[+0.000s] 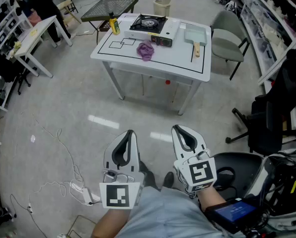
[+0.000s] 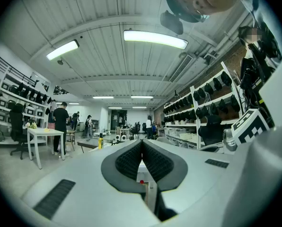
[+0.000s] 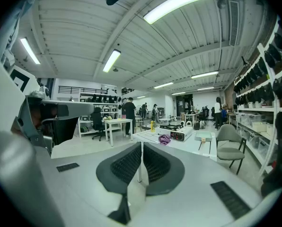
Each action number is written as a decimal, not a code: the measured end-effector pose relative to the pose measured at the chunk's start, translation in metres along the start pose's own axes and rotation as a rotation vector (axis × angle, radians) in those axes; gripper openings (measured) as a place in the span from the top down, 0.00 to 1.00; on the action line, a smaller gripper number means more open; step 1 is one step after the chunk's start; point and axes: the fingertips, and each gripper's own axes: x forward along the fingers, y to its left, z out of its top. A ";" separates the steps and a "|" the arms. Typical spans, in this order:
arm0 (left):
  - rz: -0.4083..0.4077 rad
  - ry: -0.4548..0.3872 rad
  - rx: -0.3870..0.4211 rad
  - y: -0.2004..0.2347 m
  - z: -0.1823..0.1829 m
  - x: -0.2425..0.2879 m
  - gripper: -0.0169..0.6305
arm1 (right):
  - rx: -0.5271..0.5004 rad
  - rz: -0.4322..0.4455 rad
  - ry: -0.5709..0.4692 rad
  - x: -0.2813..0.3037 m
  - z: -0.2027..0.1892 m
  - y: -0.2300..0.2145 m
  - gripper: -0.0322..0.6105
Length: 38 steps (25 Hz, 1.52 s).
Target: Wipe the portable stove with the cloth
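Well Short of the Desk, Jaws Shut

Left gripper (image 1: 130, 133) and right gripper (image 1: 176, 128) both have jaws pressed together, empty. The purple cloth (image 1: 146, 50) lies crumpled on the desk (image 1: 180, 61) far ahead, just beside the portable stove (image 1: 154, 29), roughly midway between both; neither looks clearly nearer.

The white portable stove (image 1: 153, 28) with its black top sits flat at the far side of the table (image 1: 178, 66). The purple cloth (image 1: 146, 50) lies bunched up just in front of it.
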 end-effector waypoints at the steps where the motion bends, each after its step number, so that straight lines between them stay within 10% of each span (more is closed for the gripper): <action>1: 0.003 0.006 0.005 0.002 -0.002 0.002 0.95 | 0.003 -0.002 0.002 0.002 0.000 -0.001 0.87; 11: 0.034 0.119 -0.034 0.047 -0.028 0.030 0.95 | 0.004 -0.006 0.002 0.057 0.007 -0.005 0.87; 26: 0.003 -0.011 0.006 0.151 0.012 0.110 0.95 | -0.059 -0.093 -0.113 0.168 0.094 -0.013 0.86; 38: -0.035 0.084 -0.034 0.190 -0.036 0.148 0.95 | -0.047 -0.144 -0.024 0.219 0.068 -0.026 0.86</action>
